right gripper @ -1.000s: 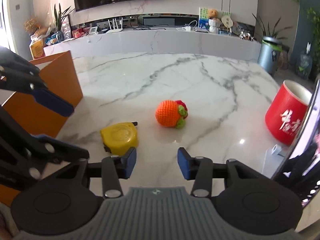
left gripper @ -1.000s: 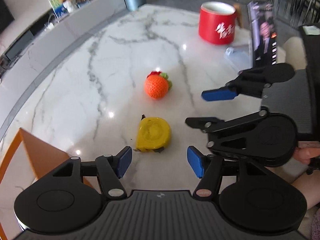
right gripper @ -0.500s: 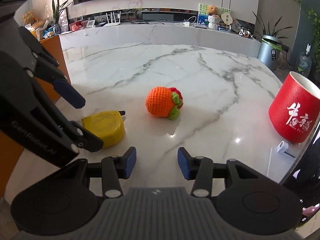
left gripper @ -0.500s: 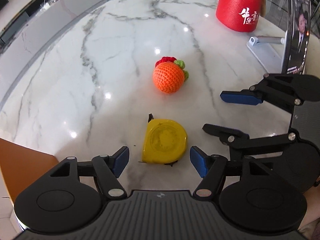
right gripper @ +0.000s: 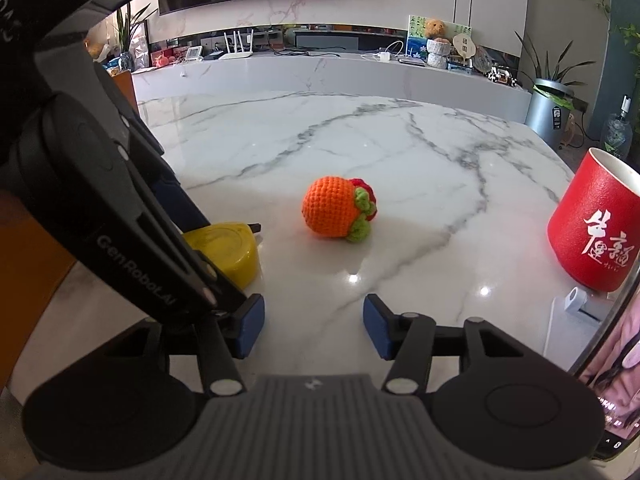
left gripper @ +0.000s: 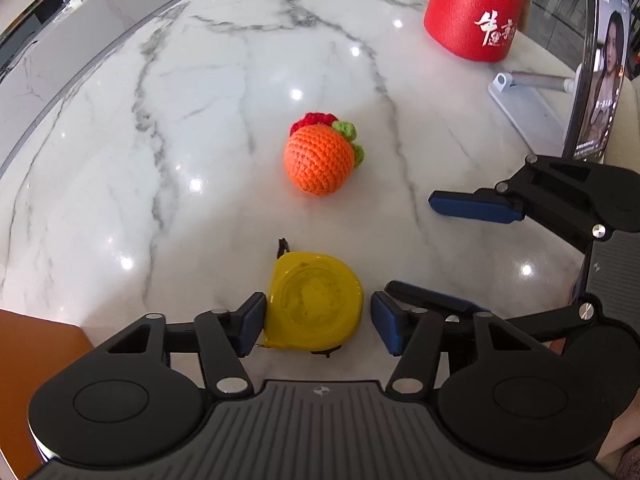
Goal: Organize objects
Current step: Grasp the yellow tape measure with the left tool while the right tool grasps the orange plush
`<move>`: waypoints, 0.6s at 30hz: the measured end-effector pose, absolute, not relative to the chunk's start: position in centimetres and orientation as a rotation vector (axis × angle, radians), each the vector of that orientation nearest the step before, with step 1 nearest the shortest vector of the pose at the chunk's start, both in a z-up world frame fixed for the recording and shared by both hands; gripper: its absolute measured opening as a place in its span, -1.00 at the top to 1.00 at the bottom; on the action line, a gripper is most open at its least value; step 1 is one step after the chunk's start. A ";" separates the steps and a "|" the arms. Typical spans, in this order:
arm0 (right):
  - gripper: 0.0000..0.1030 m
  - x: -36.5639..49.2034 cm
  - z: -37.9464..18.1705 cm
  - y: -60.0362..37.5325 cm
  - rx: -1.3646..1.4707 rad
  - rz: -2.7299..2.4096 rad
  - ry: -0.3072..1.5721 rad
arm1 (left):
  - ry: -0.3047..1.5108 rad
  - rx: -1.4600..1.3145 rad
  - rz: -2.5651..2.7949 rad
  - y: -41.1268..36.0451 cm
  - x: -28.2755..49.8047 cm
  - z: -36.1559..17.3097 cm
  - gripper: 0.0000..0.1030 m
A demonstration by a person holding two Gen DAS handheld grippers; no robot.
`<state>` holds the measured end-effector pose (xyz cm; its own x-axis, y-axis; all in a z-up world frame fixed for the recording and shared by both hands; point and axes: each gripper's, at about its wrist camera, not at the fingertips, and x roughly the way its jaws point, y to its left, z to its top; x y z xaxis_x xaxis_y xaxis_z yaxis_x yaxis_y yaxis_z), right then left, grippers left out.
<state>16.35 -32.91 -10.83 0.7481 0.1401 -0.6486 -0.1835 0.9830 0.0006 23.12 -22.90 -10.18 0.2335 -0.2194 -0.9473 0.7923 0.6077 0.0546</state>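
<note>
Yellow tape measure (left gripper: 315, 307) lies flat on the white marble tabletop (left gripper: 120, 160), directly between the spread fingers of the left tool (left gripper: 318, 322). The left blue pad (left gripper: 251, 324) sits against or just beside the case; the right pad (left gripper: 386, 328) stands slightly apart from it. The left tool is wide and has not clamped the case.

Beyond the tape measure, near the middle of the tabletop, rests an orange crocheted ball (left gripper: 320, 158) with red and green trim, apart from both tools.

The right tool (right gripper: 314, 326) hangs over the tabletop with its fingers wide and nothing between them. In the left wrist view it enters from the right side, its blue pads (left gripper: 472, 206) spread and pointing toward the tape measure. In the right wrist view the left tool's body covers part of the tape measure (right gripper: 228, 250).

A red cup (left gripper: 474, 10) with white characters stands upright at the far right of the tabletop. A phone (left gripper: 600, 76) on a grey stand (left gripper: 528, 100) is beside it. An orange box (left gripper: 24, 364) shows at the lower left edge.
</note>
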 end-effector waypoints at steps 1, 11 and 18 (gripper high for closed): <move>-0.13 16.4 -10.8 -32.9 -0.065 0.178 0.702 | 1.132 0.604 -0.757 -22.9 23.1 -10.2 -0.19; -0.14 17.3 -10.4 -33.3 -0.034 0.138 0.680 | 1.102 0.479 -0.643 -21.2 24.3 -9.0 -0.17; -0.15 19.1 -8.8 -32.7 -0.098 0.102 0.585 | 1.056 0.383 -0.576 -19.8 25.4 -7.4 -0.17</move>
